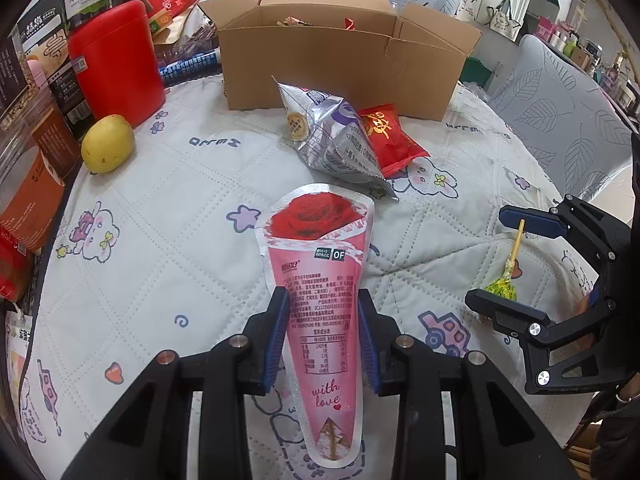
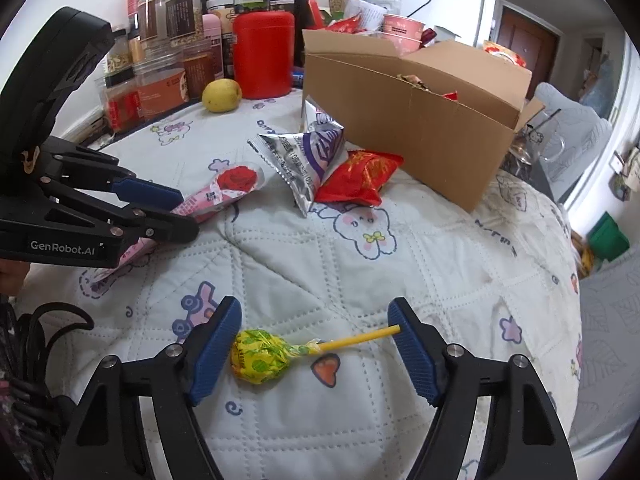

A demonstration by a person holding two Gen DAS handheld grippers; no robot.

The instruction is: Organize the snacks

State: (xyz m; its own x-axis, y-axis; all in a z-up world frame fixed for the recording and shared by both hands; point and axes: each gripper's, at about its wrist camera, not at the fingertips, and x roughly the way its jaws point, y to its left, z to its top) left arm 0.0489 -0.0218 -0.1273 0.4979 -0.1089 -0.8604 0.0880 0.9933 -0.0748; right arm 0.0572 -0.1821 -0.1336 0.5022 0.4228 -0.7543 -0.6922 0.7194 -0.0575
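Between the blue pads of the left tongs (image 1: pixel 324 336) sits a pink cone-shaped pouch (image 1: pixel 320 280) with a red rose printed at its wide end; the pads press its sides, so the tongs are clamped on it, and its narrow tip runs down behind the black frame, partly cut off. Left of these tongs stand jars (image 2: pixel 168 32) and a red canister (image 1: pixel 116 60) at the quilt's (image 1: pixel 180 220) edge, their labels too distorted to read fully and several cropped by the lens rim; a yellow fruit (image 1: pixel 107 143) lies just beside the canister. Ahead of the left tongs a silver packet (image 1: pixel 332 136) leans on a red packet (image 1: pixel 388 136), which it partly covers. Behind both stands an open cardboard box (image 1: pixel 344 60); only scraps of red and gold wrappers show over its rim, and the rest of what it holds is hidden by the front wall. Pink cups (image 2: pixel 400 30) and more bags behind the box are mostly blocked. Right of the left tongs, the right tongs (image 2: pixel 312 344) stand fairly wide over a yellow-green lollipop (image 2: pixel 260 356) lying on the quilt. Its wrapped head lies against the left pad and its stick end reaches the right pad, though whether either pad presses it is unclear. A hand behind the right tongs is barely visible at the left camera's dark edge.
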